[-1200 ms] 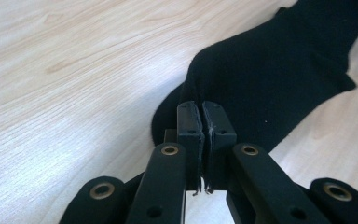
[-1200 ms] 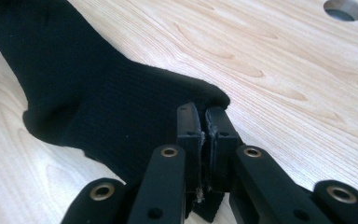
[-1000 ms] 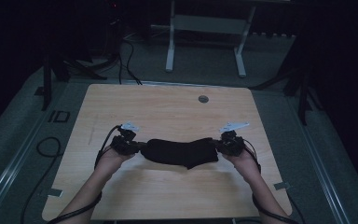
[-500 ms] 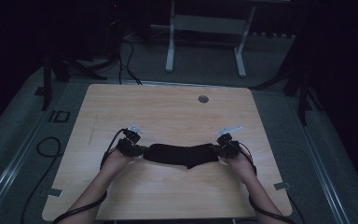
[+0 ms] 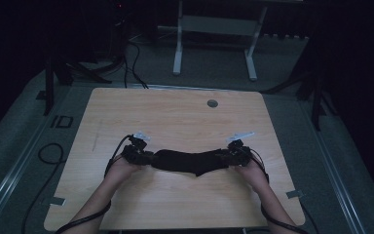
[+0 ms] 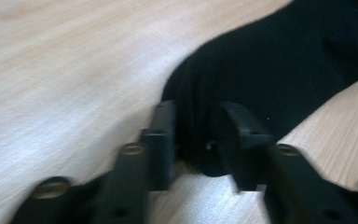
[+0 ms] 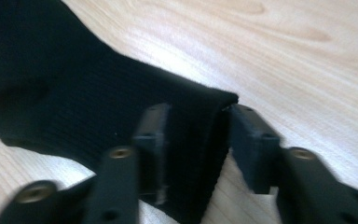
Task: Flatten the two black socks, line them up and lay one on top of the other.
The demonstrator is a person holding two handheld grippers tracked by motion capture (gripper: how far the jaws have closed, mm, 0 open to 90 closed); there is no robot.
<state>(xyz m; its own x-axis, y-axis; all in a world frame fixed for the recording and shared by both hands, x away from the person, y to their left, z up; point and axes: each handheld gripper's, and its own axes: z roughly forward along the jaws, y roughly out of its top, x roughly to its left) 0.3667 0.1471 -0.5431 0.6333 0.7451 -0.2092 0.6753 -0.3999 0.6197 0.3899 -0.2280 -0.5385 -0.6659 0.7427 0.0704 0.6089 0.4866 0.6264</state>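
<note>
Black sock [image 6: 279, 79] cropped, blurred

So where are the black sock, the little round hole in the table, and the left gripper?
black sock [image 5: 190, 162], high view, middle of the fabric.
round hole [image 5: 212, 103], high view, its centre.
left gripper [image 6: 196, 135], left gripper view, midway between its fingers.

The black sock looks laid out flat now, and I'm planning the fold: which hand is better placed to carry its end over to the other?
Probably the right. The right gripper straddles the flat cuff edge of the black sock, its jaws just opened. The left gripper straddles the bunched toe end, a less tidy hold.
</note>
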